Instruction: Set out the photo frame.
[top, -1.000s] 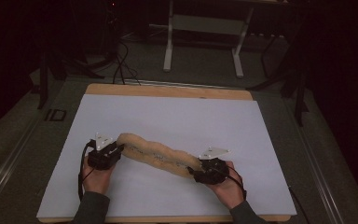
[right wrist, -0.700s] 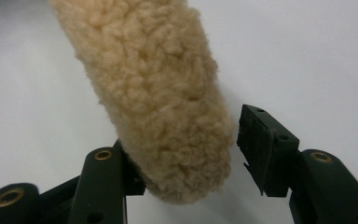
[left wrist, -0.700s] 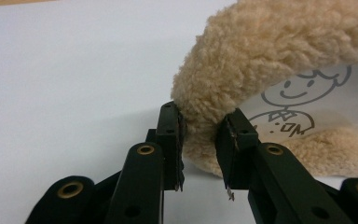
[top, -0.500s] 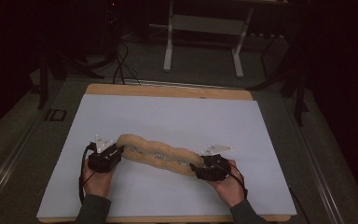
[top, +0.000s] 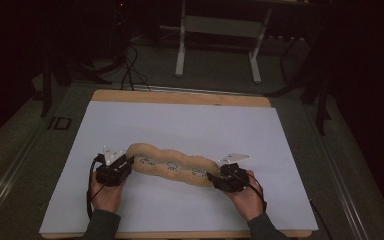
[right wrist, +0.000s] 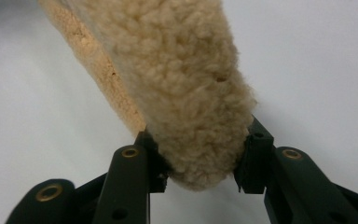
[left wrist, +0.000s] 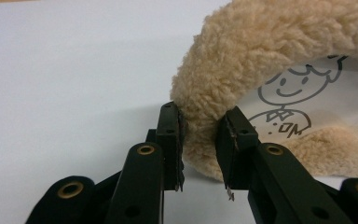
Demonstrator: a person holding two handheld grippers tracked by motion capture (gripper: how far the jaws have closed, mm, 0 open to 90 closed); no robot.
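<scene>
Left gripper [top: 126, 163] and right gripper [top: 214, 178] each clamp one end of fleece cloth [top: 170, 166] on white sheet [top: 190, 125].

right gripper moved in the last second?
Yes, slightly. In the high view the right gripper, shut on the fleece strip, has drifted toward the near wooden edge of the white board and a little to the right.

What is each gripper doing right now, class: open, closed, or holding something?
Left gripper: closed on one end of the fleece cloth.
Right gripper: closed on the cloth's other end.
</scene>
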